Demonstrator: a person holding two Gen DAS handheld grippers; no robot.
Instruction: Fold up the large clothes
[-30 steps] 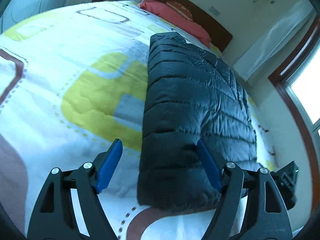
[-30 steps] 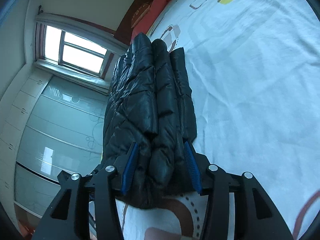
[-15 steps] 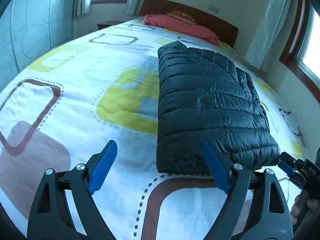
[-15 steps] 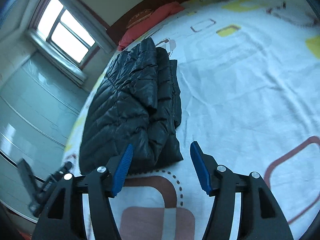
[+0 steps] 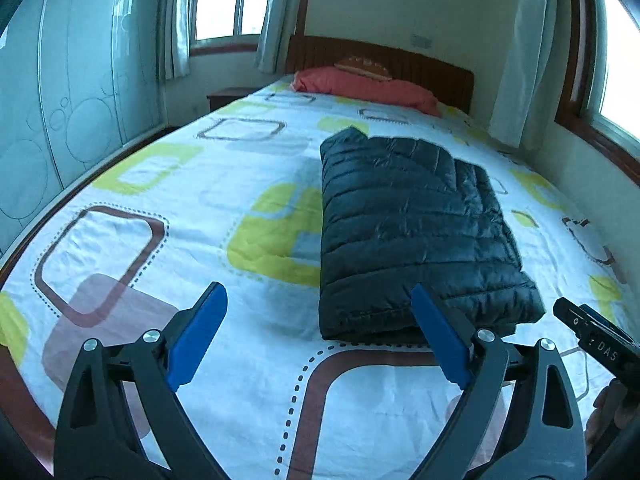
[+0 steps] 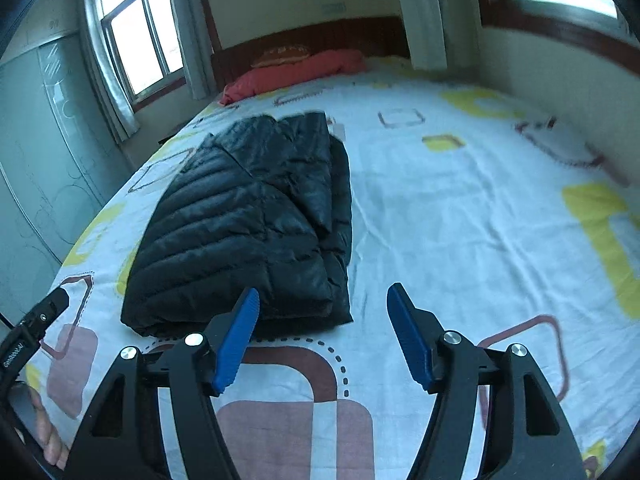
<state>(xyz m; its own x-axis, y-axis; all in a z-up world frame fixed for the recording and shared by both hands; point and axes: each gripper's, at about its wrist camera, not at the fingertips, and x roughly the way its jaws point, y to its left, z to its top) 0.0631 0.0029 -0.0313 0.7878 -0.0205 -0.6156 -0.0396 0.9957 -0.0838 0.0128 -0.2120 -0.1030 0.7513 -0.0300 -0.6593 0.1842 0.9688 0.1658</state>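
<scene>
Your left gripper (image 5: 318, 334) and right gripper (image 6: 322, 338) both stand spread and empty. The jacket (image 5: 416, 232) lies folded mid-bed (image 5: 180, 216), untouched. Folding looks complete; next, check its edges.

Bedroom: bed (image 5: 208, 184) under patterned white sheet, red pillow (image 5: 360, 84) against dark headboard (image 5: 420, 68), curtained daylit windows (image 5: 220, 0), frosted wardrobe doors (image 5: 60, 100) left.

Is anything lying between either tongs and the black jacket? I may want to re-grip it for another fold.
Nothing visible does. The left tongs and right tongs both stand open, and only bare patterned bedsheet lies between them and the near edge of the folded jacket.
</scene>
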